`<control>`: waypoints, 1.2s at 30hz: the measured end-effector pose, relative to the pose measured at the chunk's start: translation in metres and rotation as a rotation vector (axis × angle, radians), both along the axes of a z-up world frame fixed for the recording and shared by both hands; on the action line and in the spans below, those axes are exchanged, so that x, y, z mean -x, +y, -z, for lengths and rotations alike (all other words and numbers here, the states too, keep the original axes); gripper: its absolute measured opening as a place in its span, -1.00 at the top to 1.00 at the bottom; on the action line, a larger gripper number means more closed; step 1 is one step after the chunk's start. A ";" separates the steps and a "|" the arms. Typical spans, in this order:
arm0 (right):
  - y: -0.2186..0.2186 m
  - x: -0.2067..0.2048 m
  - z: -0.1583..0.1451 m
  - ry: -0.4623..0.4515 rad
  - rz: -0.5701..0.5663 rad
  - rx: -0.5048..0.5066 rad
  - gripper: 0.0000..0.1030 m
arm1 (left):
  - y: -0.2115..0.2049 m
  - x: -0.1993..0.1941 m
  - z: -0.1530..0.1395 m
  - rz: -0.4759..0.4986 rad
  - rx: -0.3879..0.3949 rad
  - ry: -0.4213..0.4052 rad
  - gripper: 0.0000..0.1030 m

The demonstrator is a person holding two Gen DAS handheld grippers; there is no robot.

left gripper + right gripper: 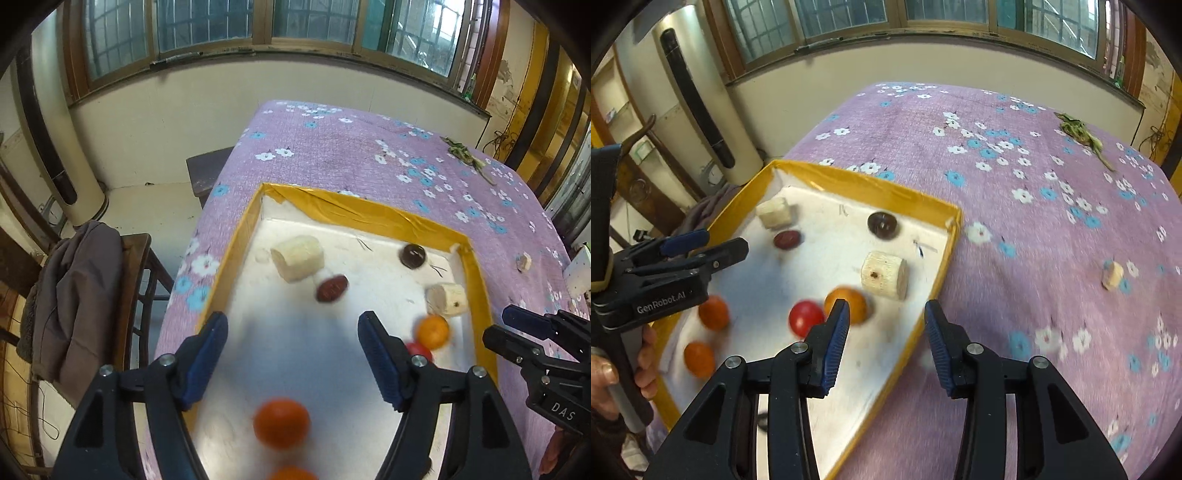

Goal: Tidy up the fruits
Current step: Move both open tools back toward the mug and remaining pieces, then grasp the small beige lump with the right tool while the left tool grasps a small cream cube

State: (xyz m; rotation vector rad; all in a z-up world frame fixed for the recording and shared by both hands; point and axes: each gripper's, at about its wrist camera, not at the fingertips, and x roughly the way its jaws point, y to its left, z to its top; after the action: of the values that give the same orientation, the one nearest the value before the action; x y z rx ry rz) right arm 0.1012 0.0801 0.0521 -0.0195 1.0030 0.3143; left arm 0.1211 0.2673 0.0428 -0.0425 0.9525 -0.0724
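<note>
Fingers of the left gripper stand wide apart with nothing between them, pointing steeply down over the white floor of the yellow-rimmed tray. Fingers of the right gripper are parted more narrowly and also hold nothing; they straddle the tray's right rim, the left finger over the tray floor, the right finger over the purple flowered cloth of the table.

An orange lies on the tray floor below the gap of the left fingers, nearer the camera than their tips, touching neither. A second orange shows at the bottom edge. A third orange and a red fruit lie just beyond the left gripper's right finger, which partly hides the red one. Farther up the tray lie a dark red fruit, a dark round fruit and two pale cut pieces.

From the right wrist, the red fruit shows whole, close beside the orange, which sits behind the right gripper's left fingertip. That view also shows a hand gripping the left gripper's handle, and a small pale piece out on the cloth. From the left wrist, a chair with a grey garment shows beside the table.
</note>
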 end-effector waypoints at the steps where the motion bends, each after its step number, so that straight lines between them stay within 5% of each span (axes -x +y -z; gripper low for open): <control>1: -0.002 0.004 -0.001 -0.004 0.000 -0.002 0.19 | -0.003 0.007 -0.001 -0.004 0.000 -0.007 -0.54; 15: -0.087 0.071 0.000 -0.019 0.063 -0.042 -0.07 | -0.083 0.063 -0.012 0.012 -0.007 -0.032 -0.67; 22: -0.191 0.088 0.001 -0.042 0.220 -0.025 -0.07 | -0.158 0.065 -0.005 0.098 -0.009 0.014 -0.71; 30: -0.349 0.084 0.006 -0.069 0.527 0.037 -0.08 | -0.230 0.065 0.006 0.192 -0.049 0.066 -0.71; 36: -0.412 0.063 0.023 -0.037 0.622 0.024 -0.11 | -0.265 0.054 0.008 0.233 -0.094 0.069 -0.71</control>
State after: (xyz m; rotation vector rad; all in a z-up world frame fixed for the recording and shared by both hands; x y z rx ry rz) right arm 0.0384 -0.3318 0.0290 0.2598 0.9267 -0.2666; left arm 0.0675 0.0023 0.0344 0.1534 1.0253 -0.2421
